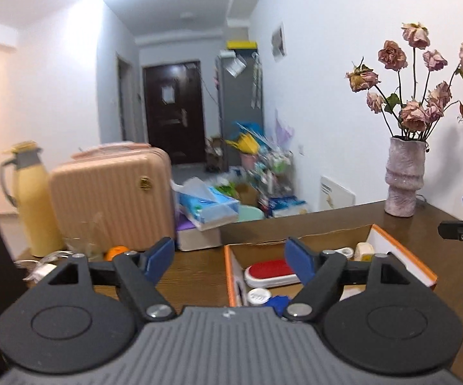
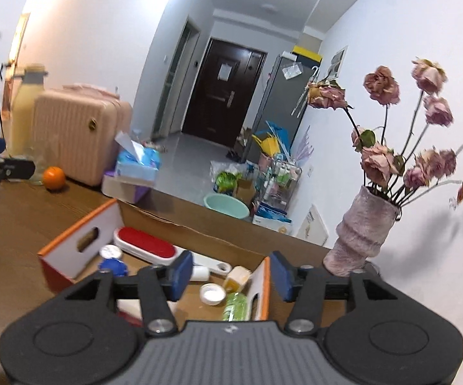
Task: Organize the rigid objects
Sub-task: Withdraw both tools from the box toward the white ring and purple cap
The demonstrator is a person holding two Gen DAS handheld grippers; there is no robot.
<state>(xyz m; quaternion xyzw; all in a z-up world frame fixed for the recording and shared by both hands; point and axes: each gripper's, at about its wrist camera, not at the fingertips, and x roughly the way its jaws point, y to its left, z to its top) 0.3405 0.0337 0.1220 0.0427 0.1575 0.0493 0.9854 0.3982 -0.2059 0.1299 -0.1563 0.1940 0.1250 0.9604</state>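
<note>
Box (image 2: 80, 250) was already pretty full, both tools (left tool (image 1: 228, 256), right tool (image 2: 230, 276)) hung apart and empty, so careless reaching could've clipped the vase (image 2: 360, 234).

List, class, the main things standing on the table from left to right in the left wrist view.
Yellow flask → pink suitcase → tissue box → cardboard box → vase of dried roses.

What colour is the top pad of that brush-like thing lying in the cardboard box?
Red, set in a white body: the lint brush in the box. Clearest in the right wrist view.
</note>
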